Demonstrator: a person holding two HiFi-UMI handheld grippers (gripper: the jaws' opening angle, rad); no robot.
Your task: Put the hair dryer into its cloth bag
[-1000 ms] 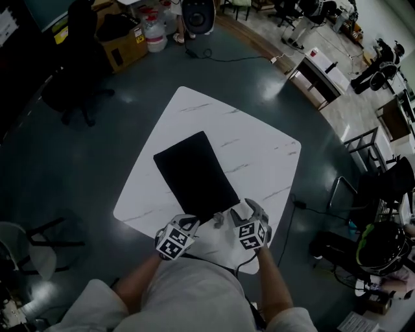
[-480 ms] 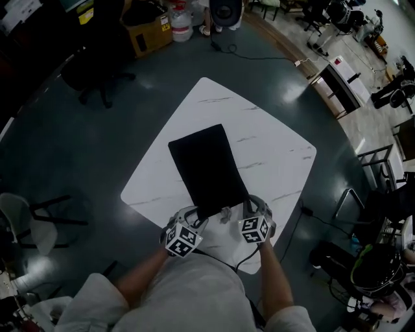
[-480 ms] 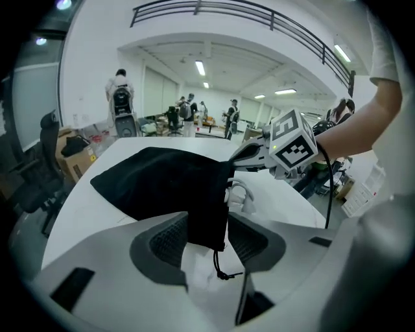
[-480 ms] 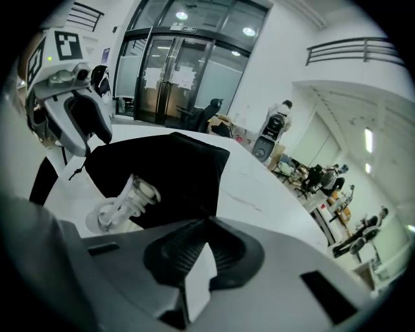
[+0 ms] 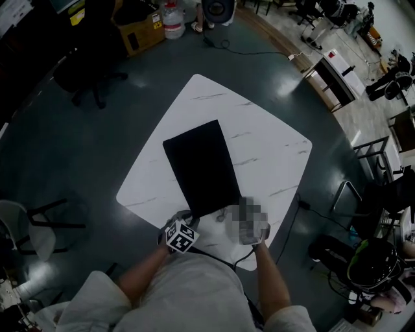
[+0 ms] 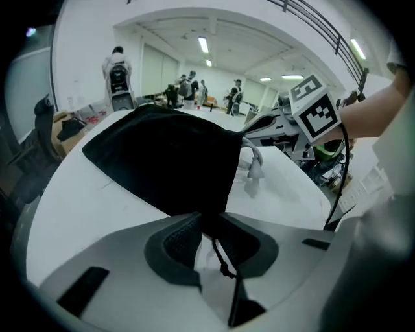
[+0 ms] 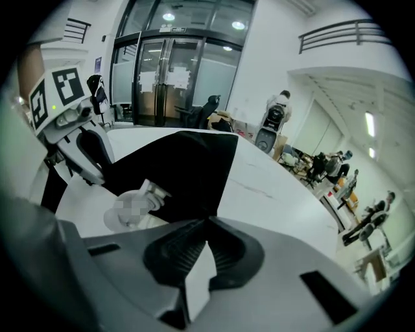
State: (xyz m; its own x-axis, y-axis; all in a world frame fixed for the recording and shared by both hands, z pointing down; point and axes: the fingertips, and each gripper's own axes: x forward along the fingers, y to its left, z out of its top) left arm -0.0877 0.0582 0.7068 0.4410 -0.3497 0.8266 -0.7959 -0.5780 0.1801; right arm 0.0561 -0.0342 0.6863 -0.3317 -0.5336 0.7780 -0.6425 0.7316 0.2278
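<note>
The black cloth bag [image 5: 201,165] lies flat on the white table [image 5: 266,146], its near edge towards me. A grey-white end of the hair dryer [image 5: 224,215] sticks out at that edge, between my two grippers; the rest is hidden. My left gripper [image 5: 188,219] is at the bag's near left corner [image 6: 194,188]. Its jaws [image 6: 207,222] are closing with the corner and a thin drawstring between them, and a gap still shows. My right gripper [image 7: 209,220] is shut on the bag's near right corner [image 7: 194,175]. The hair dryer's end [image 6: 253,170] [image 7: 148,193] lies on the tabletop.
A dark cable [image 5: 241,258] runs from the near table edge down towards me. A chair [image 5: 35,227] stands on the floor at left. A cardboard box [image 5: 139,32] and a water jug [image 5: 172,19] sit beyond the table. People stand far off in the room.
The right gripper's jaws, open a second ago, have shut on the bag's near right corner. The left gripper has dropped to the near left corner with its jaws parted.
</note>
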